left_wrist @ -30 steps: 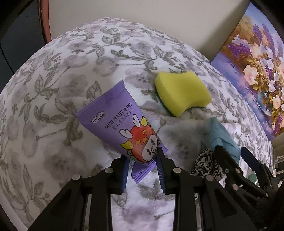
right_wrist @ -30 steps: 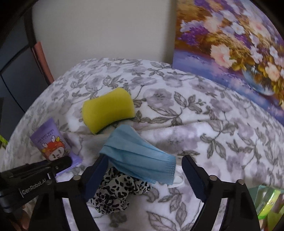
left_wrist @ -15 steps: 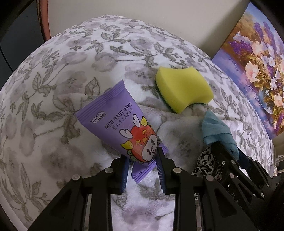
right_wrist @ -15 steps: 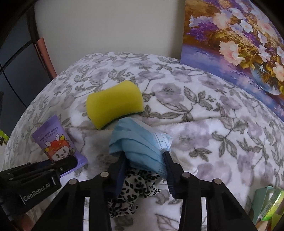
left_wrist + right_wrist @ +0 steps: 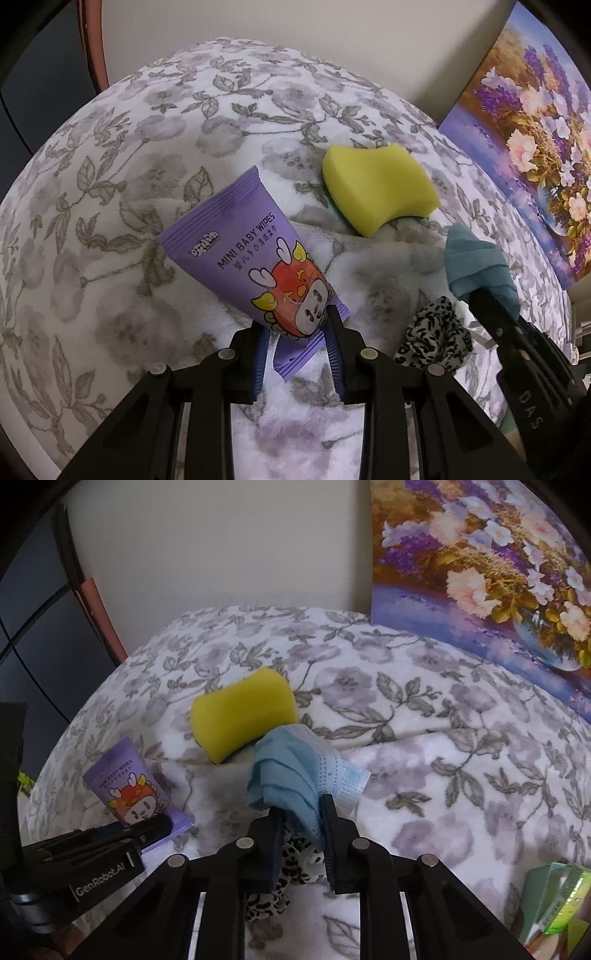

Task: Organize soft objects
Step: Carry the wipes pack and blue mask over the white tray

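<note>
My right gripper (image 5: 302, 814) is closing its jaws on the mask (image 5: 291, 771), and the blue cloth is already bunched between the pads. My left gripper (image 5: 295, 332) has its jaws pinching the lower end of the wipes (image 5: 255, 258), with the purple pack tilted up and away from me.

I take the sponge (image 5: 242, 710) as my landmark. The mask sits just in front of it, nearly touching its near edge. The wipes lie to its left in the right wrist view, a little apart. The scrunchie (image 5: 291, 864), leopard print, lies nearer to me than the sponge, directly under the mask and partly hidden by my right jaws. All of it rests on a floral blanket (image 5: 424, 720), soft and creased.

To do this step well, I let the right jaws finish closing before I lift. The mask is thin and folds on itself, so I judge a firm bite on the gathered middle holds better than a pinch at one edge. I cannot tell whether an ear loop hangs down toward the scrunchie, so I would raise it slowly and watch that the scrunchie does not come along. I would also lift straight up from the sponge, so the trailing cloth does not drag it. The left grip looks secure; I keep it steady meanwhile.
</note>
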